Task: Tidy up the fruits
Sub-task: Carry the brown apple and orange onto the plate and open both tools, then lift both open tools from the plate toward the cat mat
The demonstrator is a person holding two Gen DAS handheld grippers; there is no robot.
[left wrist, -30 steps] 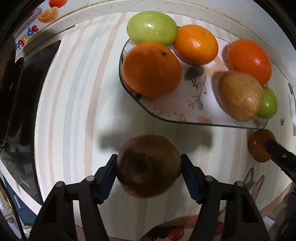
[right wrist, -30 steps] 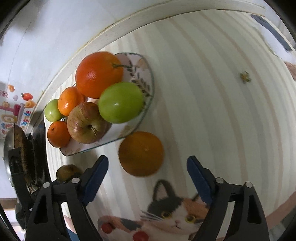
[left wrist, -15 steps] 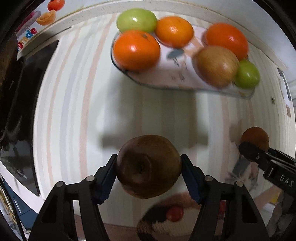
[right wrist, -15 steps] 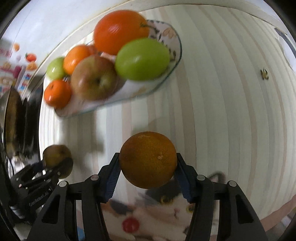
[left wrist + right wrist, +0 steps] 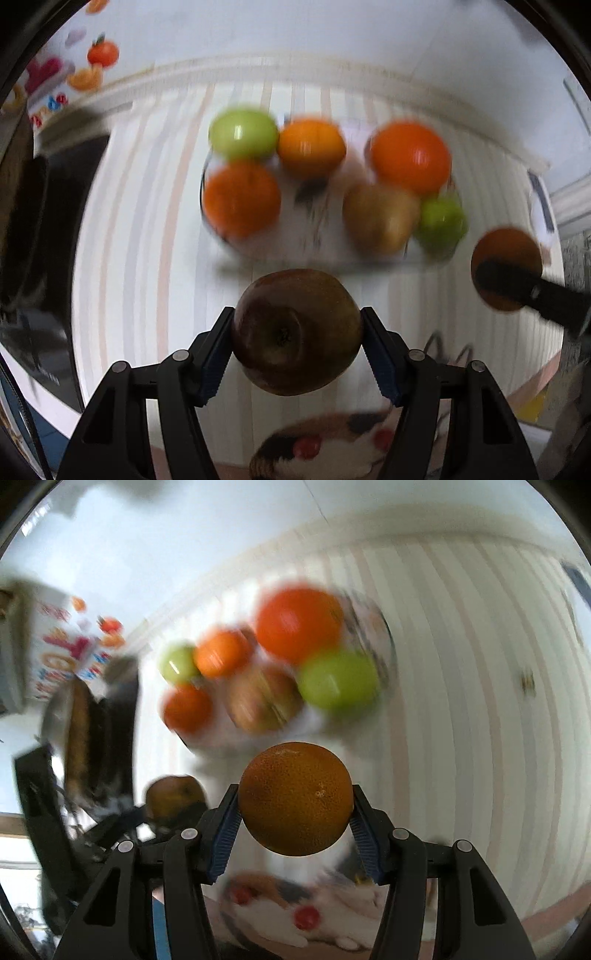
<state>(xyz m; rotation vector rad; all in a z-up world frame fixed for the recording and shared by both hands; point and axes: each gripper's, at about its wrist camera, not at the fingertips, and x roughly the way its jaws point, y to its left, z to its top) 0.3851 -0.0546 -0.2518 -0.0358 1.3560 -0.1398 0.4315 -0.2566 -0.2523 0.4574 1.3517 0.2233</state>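
Both grippers hold fruit clear of the striped tabletop (image 5: 147,258), short of the plate (image 5: 325,236).

The left gripper (image 5: 296,349) has its ribbed blue fingers (image 5: 216,360) pinching a round, dull brown apple (image 5: 296,332), calyx dimple facing the camera. The right gripper (image 5: 295,821) has its fingers (image 5: 225,834) pressed against the sides of a dimpled, round orange (image 5: 295,798). Beyond them the patterned plate, blurred, carries glossy fruit: two green apples, three oranges and a russet apple between. The tabletop cloth shows pale lengthwise stripes and a printed cat (image 5: 295,915) at the near edge. In the left view the orange appears at the right, beside the plate.
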